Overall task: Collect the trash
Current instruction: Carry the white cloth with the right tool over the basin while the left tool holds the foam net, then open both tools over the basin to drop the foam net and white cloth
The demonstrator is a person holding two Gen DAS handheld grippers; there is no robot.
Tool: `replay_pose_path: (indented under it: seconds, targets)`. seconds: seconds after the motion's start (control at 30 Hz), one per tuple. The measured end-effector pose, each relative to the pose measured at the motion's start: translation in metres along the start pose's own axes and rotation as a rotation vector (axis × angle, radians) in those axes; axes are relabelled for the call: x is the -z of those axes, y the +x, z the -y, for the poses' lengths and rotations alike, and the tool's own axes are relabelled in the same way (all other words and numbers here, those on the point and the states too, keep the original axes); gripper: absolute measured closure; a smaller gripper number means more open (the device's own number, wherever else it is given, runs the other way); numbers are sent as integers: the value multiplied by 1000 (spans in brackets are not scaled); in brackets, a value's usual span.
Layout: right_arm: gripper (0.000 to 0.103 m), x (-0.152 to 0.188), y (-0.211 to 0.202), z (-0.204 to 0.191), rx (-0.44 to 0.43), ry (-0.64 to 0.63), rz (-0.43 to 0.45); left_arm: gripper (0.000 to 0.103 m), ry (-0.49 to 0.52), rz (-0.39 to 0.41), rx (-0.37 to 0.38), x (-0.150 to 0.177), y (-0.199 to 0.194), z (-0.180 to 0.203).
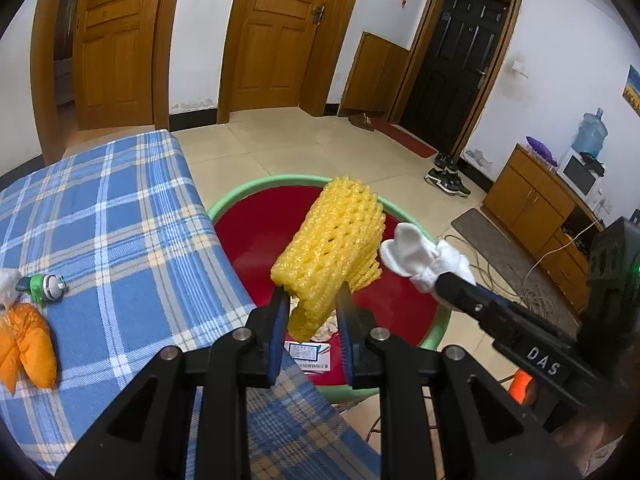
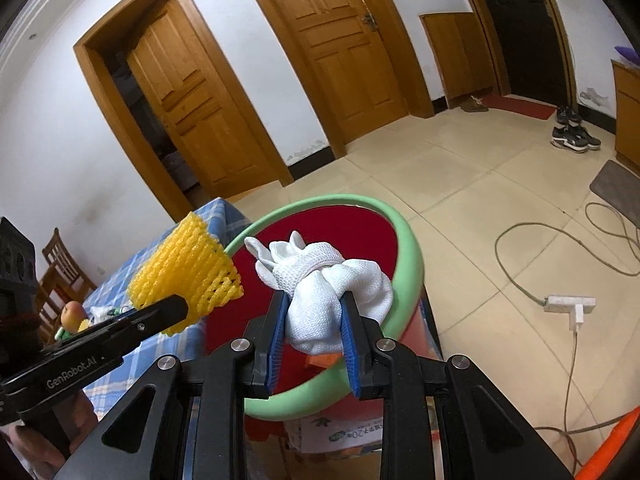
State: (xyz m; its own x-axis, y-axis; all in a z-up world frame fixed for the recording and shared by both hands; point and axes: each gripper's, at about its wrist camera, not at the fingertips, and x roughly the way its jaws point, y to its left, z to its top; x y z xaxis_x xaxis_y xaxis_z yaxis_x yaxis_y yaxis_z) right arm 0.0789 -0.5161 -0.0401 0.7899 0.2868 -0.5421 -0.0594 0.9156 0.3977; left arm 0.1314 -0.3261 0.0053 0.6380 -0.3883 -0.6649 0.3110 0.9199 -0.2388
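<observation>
Your left tool (image 1: 312, 300) has its blue pads pressed in on a yellow foam fruit net (image 1: 334, 240), a stretchy mesh sleeve with diamond-shaped holes. You grip it near its lower end; the open mouth of the sleeve stands up and tilts away from you, while a crumpled tail hangs between the pads. In the right wrist view the same net (image 2: 186, 270) flares like a cone off the left tool's tip.

Your right tool (image 2: 314, 312) is clamped on a bundle of white knit gloves (image 2: 328, 284), wadded into a ball with a cuff wrapped round the middle and a few fingers poking out the far side. Seen from the left wrist, the bundle (image 1: 416, 256) sits just beside the net, almost touching it.

Both pieces hang above a round basin with a pale green rim (image 1: 260, 186) and a red inside. Low in the basin, near your left tool, lie a printed white box (image 1: 308, 356) and some pale scraps.

To your left is the counter under a blue plaid cloth (image 1: 120, 220). On it rest a small green and silver object (image 1: 46, 286) and orange peel-like pieces (image 1: 30, 344).
</observation>
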Motion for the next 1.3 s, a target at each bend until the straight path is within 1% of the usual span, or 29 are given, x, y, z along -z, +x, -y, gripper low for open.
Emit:
replay_pose_path:
  seconds: [0.1, 0.13, 0.17, 0.2, 0.23, 0.27, 0.3, 0.6, 0.67, 0.93, 1.0, 1.1, 1.13, 1.17, 1.2, 1.3]
  targets:
    - [76, -1, 3, -2, 3, 3, -9, 74, 7, -12, -2, 3, 3, 2]
    - [76, -1, 4, -3, 3, -1, -10, 70, 7, -11, -3, 4, 3, 2]
    - [76, -1, 5, -4, 2, -6, -12, 63, 6, -7, -6, 4, 1, 2]
    - [76, -1, 6, -5, 2, -9, -13, 59, 5, 1, -8, 5, 0, 1]
    - [76, -1, 7, -7, 2, -16, -14, 51, 3, 6, -8, 5, -1, 1]
    - [76, -1, 7, -7, 3, -18, -15, 45, 0, 14, -8, 5, -3, 1]
    - [76, -1, 9, -6, 3, -19, -17, 44, -3, 21, -7, 5, -5, 0]
    - [76, 0, 16, -4, 11, -25, -35, 43, -46, 20, 9, 6, -7, -9]
    - [76, 0, 19, -5, 13, -29, -41, 39, -50, 23, 7, 7, -10, -10]
    - [75, 1, 34, -12, 25, -49, -74, 39, -59, 25, 13, 8, -11, -9]
    - [70, 0, 35, -13, 28, -53, -74, 39, -60, 25, 12, 9, -12, -9]
    - [68, 0, 35, -14, 16, -56, -64, 39, -58, 26, 12, 9, -12, -10]
    - [66, 0, 35, -14, 14, -58, -65, 39, -58, 26, 11, 9, -12, -9]
    - [56, 1, 36, -13, 14, -57, -69, 39, -59, 25, 9, 9, -12, -10]
    - [50, 1, 36, -14, 6, -59, -63, 39, -60, 25, 10, 9, -12, -10]
    - [39, 2, 35, -18, -1, -70, -55, 39, -64, 25, 11, 9, -13, -11]
